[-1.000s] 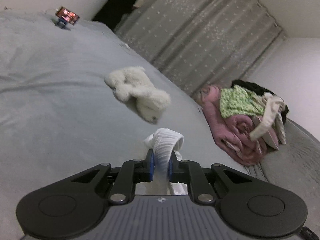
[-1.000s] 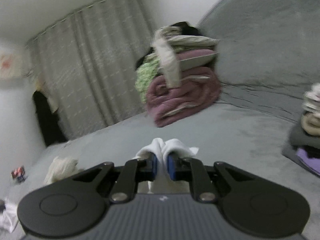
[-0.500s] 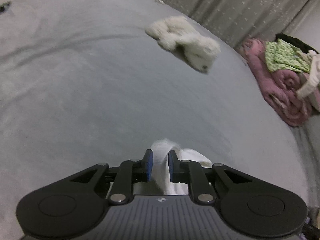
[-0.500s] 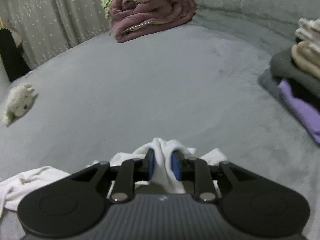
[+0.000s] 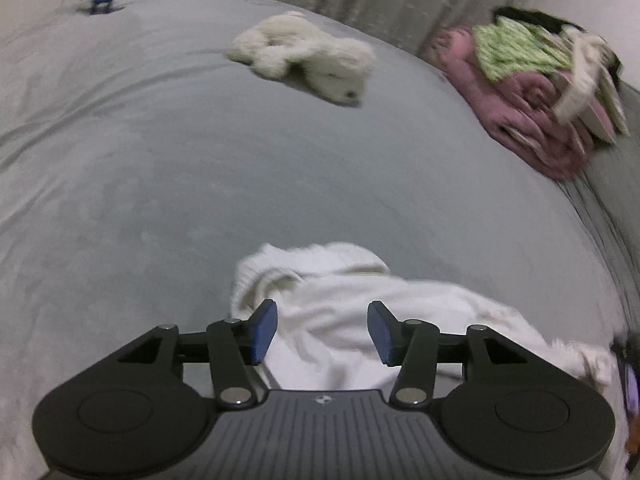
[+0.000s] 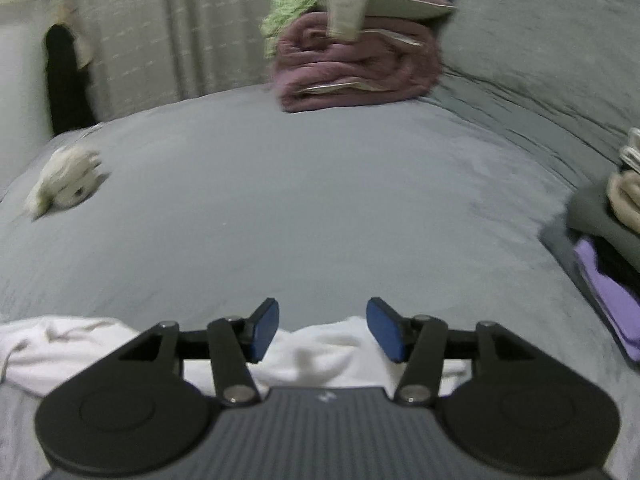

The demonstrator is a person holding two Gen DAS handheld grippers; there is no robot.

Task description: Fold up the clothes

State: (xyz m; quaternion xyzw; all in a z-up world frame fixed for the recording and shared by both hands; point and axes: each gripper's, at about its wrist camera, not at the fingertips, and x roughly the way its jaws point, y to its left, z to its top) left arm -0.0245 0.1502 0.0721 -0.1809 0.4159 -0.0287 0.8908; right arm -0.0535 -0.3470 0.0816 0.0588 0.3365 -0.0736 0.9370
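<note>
The white garment (image 5: 344, 320) is down on the grey bed (image 5: 160, 184), bunched in a loose heap just in front of both tools. The left gripper (image 5: 322, 334) is seen with its fingers (image 5: 264, 332) spread and opening, cloth lying beneath the gap but no longer pressed by the pads. The same is seen at the right gripper (image 6: 323, 330): fingers (image 6: 383, 330) parted and widening, nothing pinched, the white hem lying below and behind them.

So the garment is released, and it is far from flat. A ribbed edge is rolled up at the far side, and folds are piled across the middle. If a fold is started from this heap, the creases are likely to be trapped inside and a lumpy bundle produced.

A second risk is noted: the soft knit could be caught on a pad as the tools are drawn away, and the cloth dragged out of place. Only one layer might also be picked up at the next grasp, since the edges are hard to tell apart here.

The stuffed toy (image 5: 308, 58) and the pink blanket pile (image 5: 532, 100) are well apart. The folded stack (image 6: 608, 248) at the right edge is nearer, and could be brushed if a sleeve is spread that way.
</note>
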